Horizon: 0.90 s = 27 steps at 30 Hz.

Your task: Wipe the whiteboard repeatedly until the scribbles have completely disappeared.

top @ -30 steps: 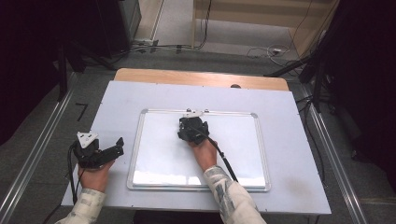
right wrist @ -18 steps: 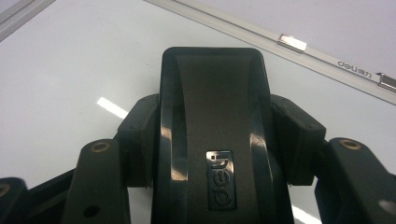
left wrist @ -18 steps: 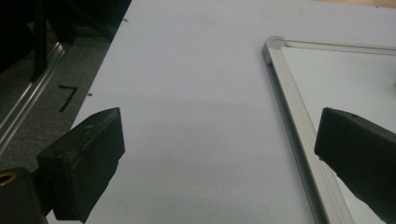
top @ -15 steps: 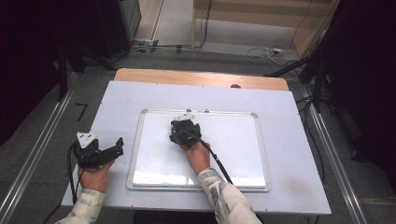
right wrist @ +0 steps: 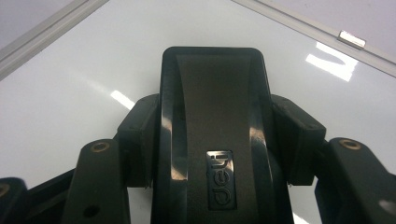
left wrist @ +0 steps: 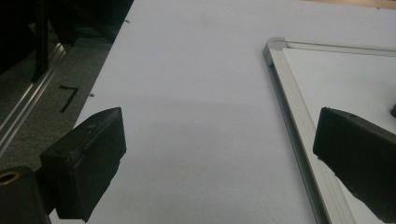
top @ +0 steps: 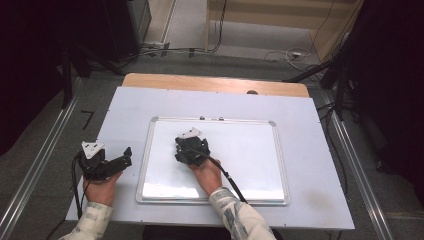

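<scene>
White tabletop (top: 310, 125) carries a silver-framed whiteboard (top: 250, 150). My right gripper (top: 191, 149) clamps a black plastic eraser (right wrist: 215, 135) flat on its left half, long axis running near-to-far; my left gripper (top: 112, 162), jaws apart, rests left of the frame.

So there's a whiteboard (top: 250, 150) lying flat on the bench (top: 125, 110). Right claw (top: 191, 149) sits over the board's left half, left claw (top: 107, 162) rests just off its left edge.
</scene>
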{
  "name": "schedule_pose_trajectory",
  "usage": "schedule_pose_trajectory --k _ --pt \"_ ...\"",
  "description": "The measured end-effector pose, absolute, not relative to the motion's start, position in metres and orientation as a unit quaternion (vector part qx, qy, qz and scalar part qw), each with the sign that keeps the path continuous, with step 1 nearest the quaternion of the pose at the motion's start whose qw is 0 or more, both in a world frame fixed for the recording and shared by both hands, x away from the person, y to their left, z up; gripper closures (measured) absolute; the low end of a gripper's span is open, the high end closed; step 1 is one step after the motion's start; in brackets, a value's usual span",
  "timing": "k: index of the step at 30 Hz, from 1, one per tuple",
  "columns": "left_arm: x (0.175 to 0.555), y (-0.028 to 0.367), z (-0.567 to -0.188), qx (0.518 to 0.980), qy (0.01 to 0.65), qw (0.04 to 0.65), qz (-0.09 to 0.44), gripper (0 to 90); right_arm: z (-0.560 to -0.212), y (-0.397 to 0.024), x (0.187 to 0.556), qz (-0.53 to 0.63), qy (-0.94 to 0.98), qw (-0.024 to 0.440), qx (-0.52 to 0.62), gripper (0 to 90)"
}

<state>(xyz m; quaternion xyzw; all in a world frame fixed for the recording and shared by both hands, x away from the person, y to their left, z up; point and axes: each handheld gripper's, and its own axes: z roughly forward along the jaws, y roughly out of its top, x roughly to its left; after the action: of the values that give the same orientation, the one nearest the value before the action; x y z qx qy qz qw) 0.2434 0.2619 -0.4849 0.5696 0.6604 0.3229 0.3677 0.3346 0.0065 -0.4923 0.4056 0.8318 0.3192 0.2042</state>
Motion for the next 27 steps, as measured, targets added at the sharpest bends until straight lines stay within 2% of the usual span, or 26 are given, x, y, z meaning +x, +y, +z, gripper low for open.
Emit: schedule_pose_trajectory --k 8,15,27 --pt "0.244 0.263 -0.485 0.569 0.661 0.366 0.324 3.0 -0.488 -0.031 0.341 0.318 0.813 0.205 0.443 38.8" --pt "0.245 0.261 -0.485 0.570 0.661 0.365 0.324 3.0 -0.466 -0.081 0.348 0.332 0.781 0.225 0.479 38.7" --pt "0.245 0.262 -0.486 0.570 0.662 0.364 0.323 3.0 -0.455 -0.120 0.342 0.336 0.764 0.232 0.500 38.7"
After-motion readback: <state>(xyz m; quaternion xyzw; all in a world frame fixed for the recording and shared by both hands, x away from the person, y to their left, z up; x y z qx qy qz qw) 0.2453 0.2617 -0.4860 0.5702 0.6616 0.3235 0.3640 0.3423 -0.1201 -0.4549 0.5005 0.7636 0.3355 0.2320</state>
